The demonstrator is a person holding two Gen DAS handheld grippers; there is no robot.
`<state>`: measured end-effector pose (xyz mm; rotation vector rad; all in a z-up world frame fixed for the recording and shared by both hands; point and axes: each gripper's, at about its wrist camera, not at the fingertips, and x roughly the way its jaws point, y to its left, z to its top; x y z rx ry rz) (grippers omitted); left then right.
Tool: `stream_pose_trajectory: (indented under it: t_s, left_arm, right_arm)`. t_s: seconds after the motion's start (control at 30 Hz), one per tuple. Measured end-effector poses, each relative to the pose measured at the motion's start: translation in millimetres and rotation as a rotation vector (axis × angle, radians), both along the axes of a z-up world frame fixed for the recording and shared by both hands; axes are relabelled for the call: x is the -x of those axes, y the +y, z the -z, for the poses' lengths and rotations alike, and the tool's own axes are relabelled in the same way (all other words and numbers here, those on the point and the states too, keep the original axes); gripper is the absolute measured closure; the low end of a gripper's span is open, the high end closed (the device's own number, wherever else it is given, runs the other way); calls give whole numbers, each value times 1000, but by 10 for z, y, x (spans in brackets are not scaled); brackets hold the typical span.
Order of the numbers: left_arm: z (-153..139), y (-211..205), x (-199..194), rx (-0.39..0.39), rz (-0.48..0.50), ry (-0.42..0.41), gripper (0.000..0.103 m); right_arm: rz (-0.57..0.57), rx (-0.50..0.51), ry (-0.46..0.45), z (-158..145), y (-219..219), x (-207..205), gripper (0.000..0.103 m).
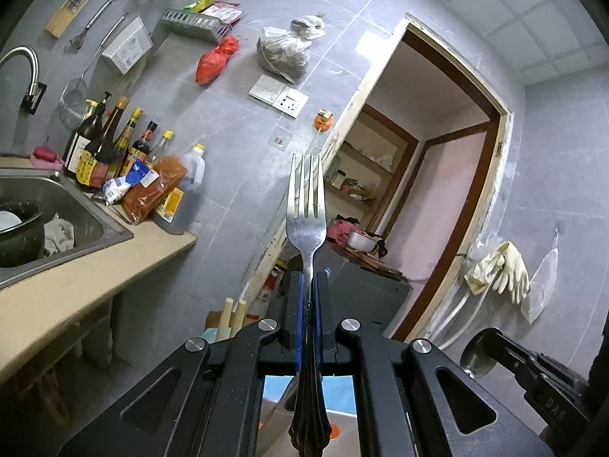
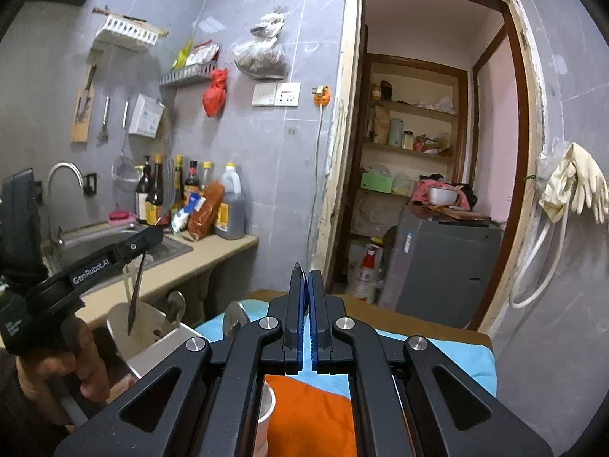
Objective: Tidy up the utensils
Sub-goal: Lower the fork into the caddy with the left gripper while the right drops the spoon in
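While the left gripper (image 1: 307, 285) pinches the fork (image 1: 306, 205) by its neck, tines up and handle trailing back beneath the jaws, the grip looks thin: only a narrow strip of metal sits between the blue pads, so a quick swing could let the fork pivot or slip out. The right gripper (image 2: 306, 285) is pressed together on something slim, a dark tip poking out above its pads; the left view suggests a spoon (image 1: 475, 358), its bowl showing at the lower right edge. That hold looks equally slight, and a knock between the two tools would likely shake either piece loose. Only the right view shows what lies below: a metal holder (image 2: 152, 337) beside the counter (image 2: 198, 266), with the fork handle hanging over it, a cup (image 2: 266, 403) under the gripper, and the hand (image 2: 82, 365) on the left tool. A misjudged drop could miss that holder or clatter off its rim. From the left view comes the fork's tines and the sink (image 1: 87, 221).
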<state>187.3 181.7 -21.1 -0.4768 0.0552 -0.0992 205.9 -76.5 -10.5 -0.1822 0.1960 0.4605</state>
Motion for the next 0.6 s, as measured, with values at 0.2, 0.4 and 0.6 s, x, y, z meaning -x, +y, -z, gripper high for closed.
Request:
stream_pose_trajectory:
  t_s: [0.2, 0.4, 0.6]
  left_arm:
    - [151, -116, 33, -59, -10, -11, 100]
    - [274, -201, 63, -97, -24, -14, 100]
    - [369, -208, 88, -91, -46, -10, 100]
  right_arm:
    - [37, 25, -11, 118, 79, 14, 102]
    - [41, 77, -44, 183, 185, 83, 102]
    - [36, 109, -43, 247, 253, 84, 102]
